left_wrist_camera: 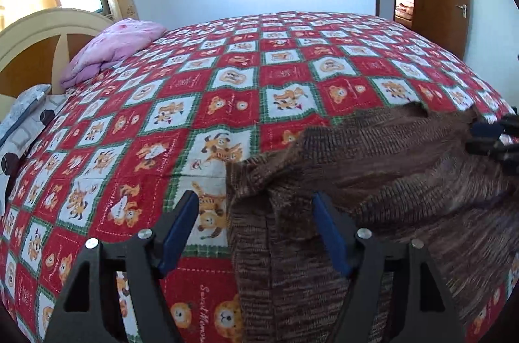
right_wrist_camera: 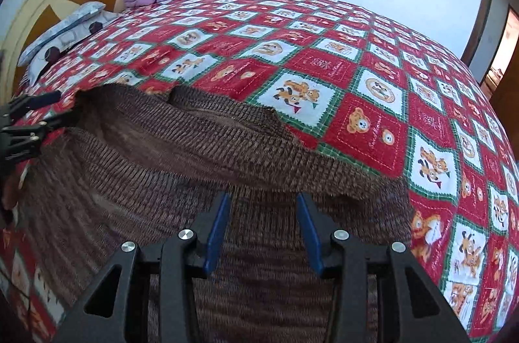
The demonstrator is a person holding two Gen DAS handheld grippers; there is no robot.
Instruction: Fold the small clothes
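both claws [left_wrist_camera: 256,229] [right_wrist_camera: 262,229] open over brown sweater [right_wrist_camera: 181,167]

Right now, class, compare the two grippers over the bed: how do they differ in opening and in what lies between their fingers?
The left gripper is spread wider than the right gripper. The left gripper straddles the brown knit garment's edge, with the red patchwork bedspread showing between its fingers; the right gripper has only knit between its fingers. Both are open, with blue pads, holding nothing.
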